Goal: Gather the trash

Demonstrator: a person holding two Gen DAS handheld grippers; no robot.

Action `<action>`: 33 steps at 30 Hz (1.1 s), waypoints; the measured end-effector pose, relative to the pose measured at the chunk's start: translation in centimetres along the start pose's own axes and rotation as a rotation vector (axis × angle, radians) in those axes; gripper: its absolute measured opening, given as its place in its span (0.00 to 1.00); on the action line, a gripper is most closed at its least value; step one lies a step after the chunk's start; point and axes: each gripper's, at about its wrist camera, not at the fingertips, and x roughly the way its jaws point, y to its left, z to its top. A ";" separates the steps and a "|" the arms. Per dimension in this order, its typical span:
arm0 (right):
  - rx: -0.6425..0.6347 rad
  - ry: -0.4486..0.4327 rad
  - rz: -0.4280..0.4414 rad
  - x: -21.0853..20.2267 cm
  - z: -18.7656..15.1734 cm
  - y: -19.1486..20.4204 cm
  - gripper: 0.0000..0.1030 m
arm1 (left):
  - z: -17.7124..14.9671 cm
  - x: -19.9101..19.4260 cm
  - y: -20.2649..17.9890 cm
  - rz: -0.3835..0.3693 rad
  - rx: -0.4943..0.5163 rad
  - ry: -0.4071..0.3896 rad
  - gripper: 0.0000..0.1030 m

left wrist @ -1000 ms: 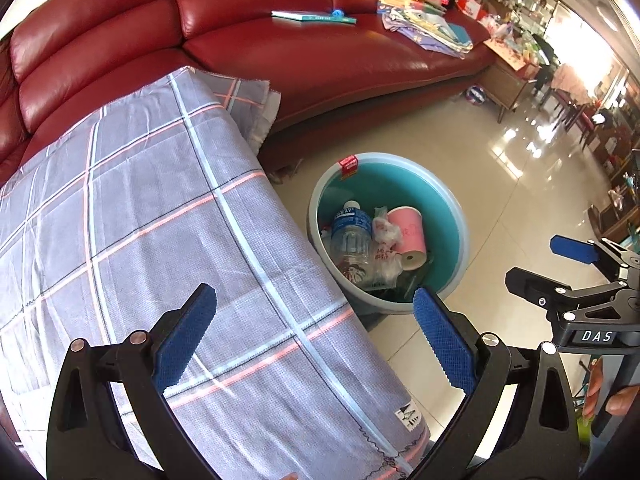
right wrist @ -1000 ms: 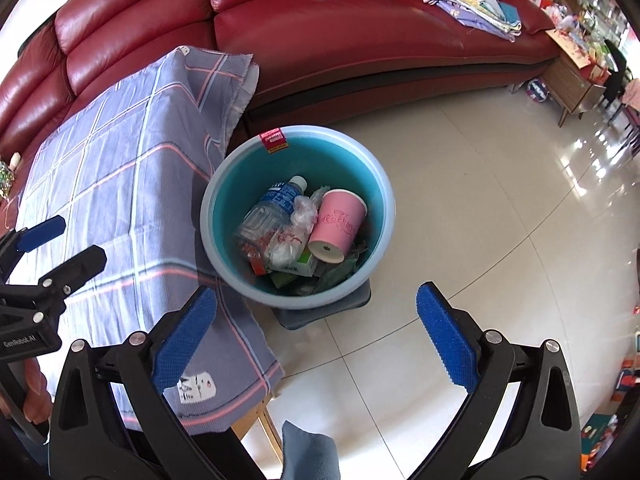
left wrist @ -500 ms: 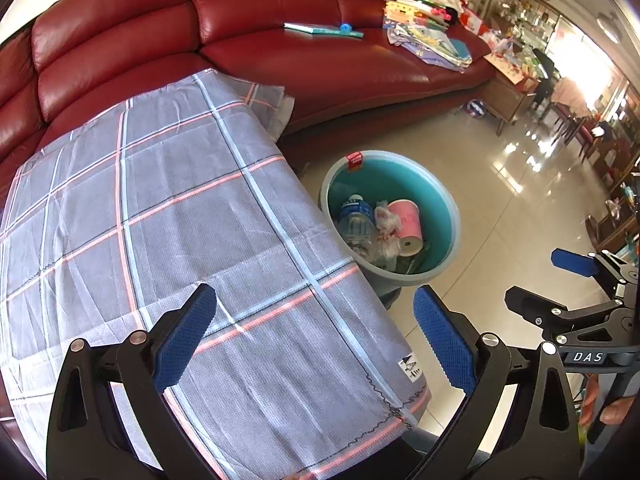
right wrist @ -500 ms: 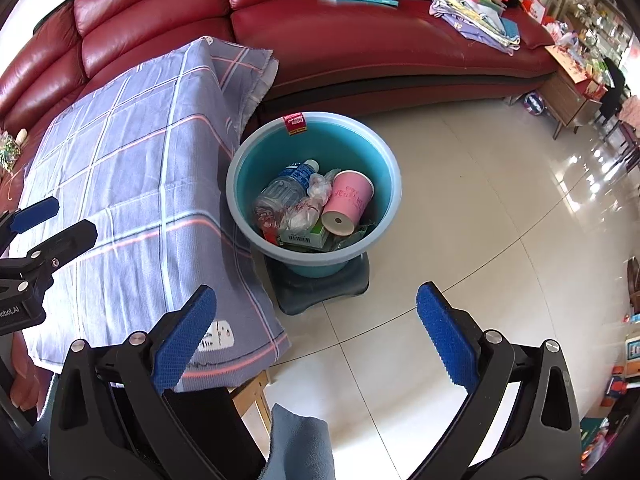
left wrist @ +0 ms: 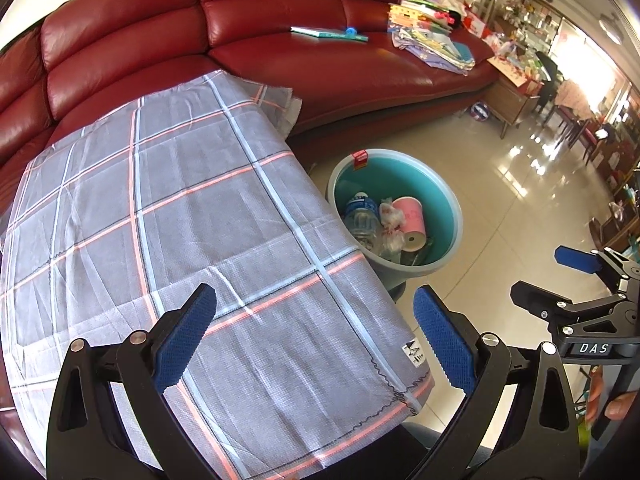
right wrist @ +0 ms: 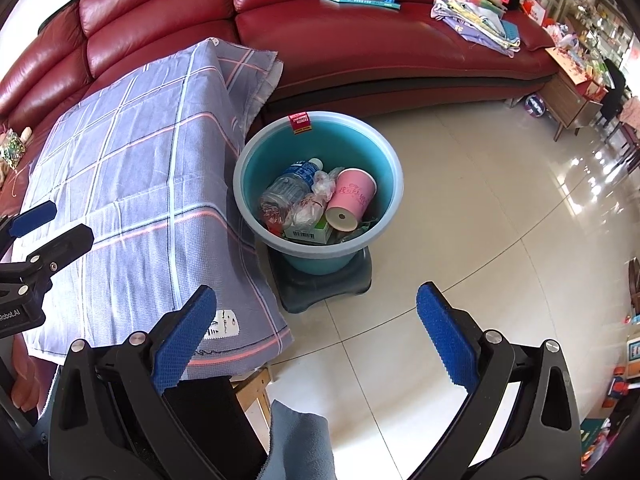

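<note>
While both of our tools hang above the scene with nothing between their jaws, the trash sits gathered in the teal basin (right wrist: 318, 184) on the tiled floor (right wrist: 460, 208), just beside the right edge of the desk. Our left gripper (left wrist: 314, 340) is spread wide over the checked cloth (left wrist: 180, 220) that covers the desk, its blue pads (left wrist: 186, 338) clear of the fabric. Our right gripper (right wrist: 316, 340) is likewise released, held over the floor near the cloth's hanging corner, and from the left camera we see it off to the right (left wrist: 560, 280). Inside the basin lie a clear plastic bottle (right wrist: 288, 186) with a blue label, a pink paper cup (right wrist: 352, 200) on its side with its base toward us, a crumpled plastic wrapper (right wrist: 316, 200) between them, and a small box (right wrist: 310, 233) with a barcode at the near side; something green lies under the cup, though we cannot tell what it is. A red tag (right wrist: 300, 123) hangs on the basin's far rim, and the basin rests on a dark low stand (right wrist: 324, 284). Behind it runs a red leather sofa (right wrist: 360, 40), which carries a thin book (right wrist: 358, 0) and a pile of papers and cloth (right wrist: 476, 20) toward its right end.
</note>
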 end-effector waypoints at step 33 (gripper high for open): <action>0.017 0.041 0.019 2.0 0.5 -0.1 0.93 | -0.4 1.8 -0.5 0.012 0.030 0.028 0.96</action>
